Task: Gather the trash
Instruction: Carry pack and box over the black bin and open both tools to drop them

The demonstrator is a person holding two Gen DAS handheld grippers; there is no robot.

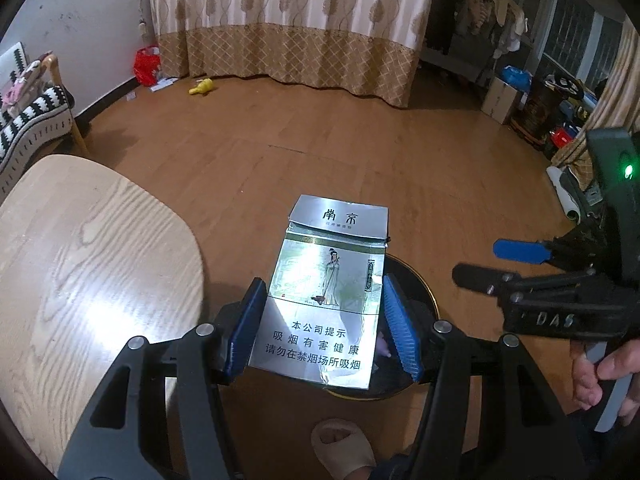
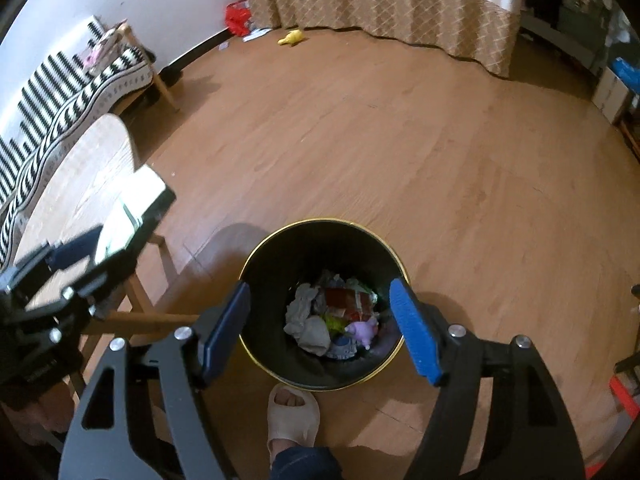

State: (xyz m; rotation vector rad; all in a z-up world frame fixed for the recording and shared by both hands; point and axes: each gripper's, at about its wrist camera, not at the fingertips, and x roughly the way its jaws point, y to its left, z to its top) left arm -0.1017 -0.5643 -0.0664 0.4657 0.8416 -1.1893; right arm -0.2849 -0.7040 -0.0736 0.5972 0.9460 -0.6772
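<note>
A: Two tongs are seen. One cigarette pack [image 1: 320, 304] is clamped by the left tongs [image 1: 322, 328], held above one black bin [image 2: 320, 304] beside the bench [image 1: 80, 264].

B: The right tongs [image 2: 320, 328] are spread wide, with nothing between them. Crumpled paper, wrappers and a purple item are counted in the bin (its near rim is hidden).

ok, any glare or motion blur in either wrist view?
Left wrist: sharp; glare on the cigarette pack and the table top. Right wrist: left tongs smeared by motion blur at frame left, bin sharp. Both: fisheye bending, dark corners.
</note>
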